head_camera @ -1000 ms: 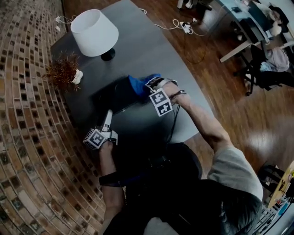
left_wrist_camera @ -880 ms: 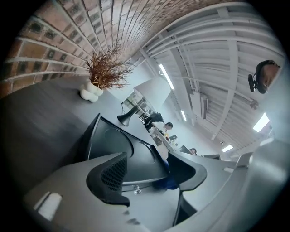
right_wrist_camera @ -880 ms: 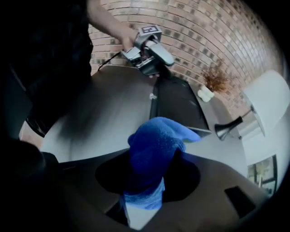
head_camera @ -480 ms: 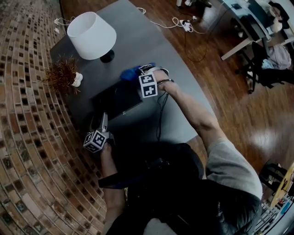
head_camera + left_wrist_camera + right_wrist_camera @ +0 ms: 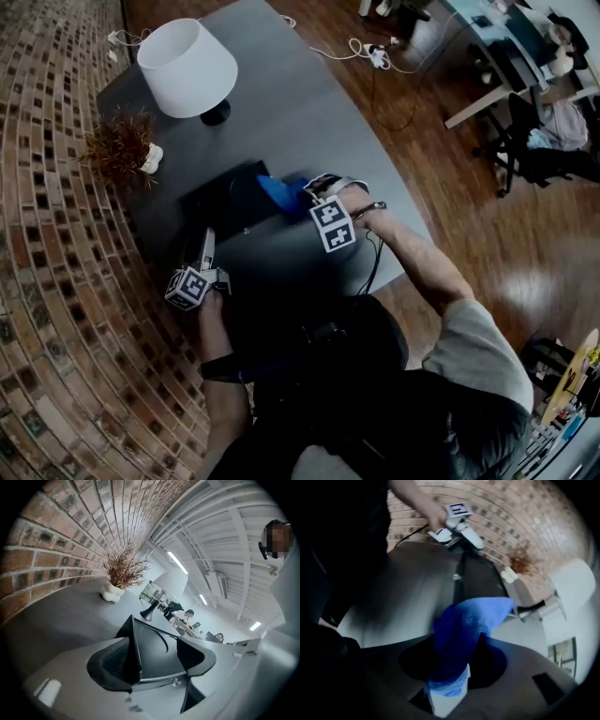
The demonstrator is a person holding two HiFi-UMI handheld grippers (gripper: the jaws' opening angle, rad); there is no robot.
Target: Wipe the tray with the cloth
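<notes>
R tongs (image 5: 302, 194) clamped on blue cloth (image 5: 275, 190) at tray (image 5: 220, 202) right edge. L tongs (image 5: 207, 246) apart, just been opening; tray near-left corner between them.

A white lamp (image 5: 187, 66) stands on the desk (image 5: 309, 112). A dried plant (image 5: 120, 145) sits just beside the lamp.

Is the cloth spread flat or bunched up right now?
Bunched up: the blue cloth is gathered into a wad pinched in the right gripper, its free end at the black tray's edge.
</notes>
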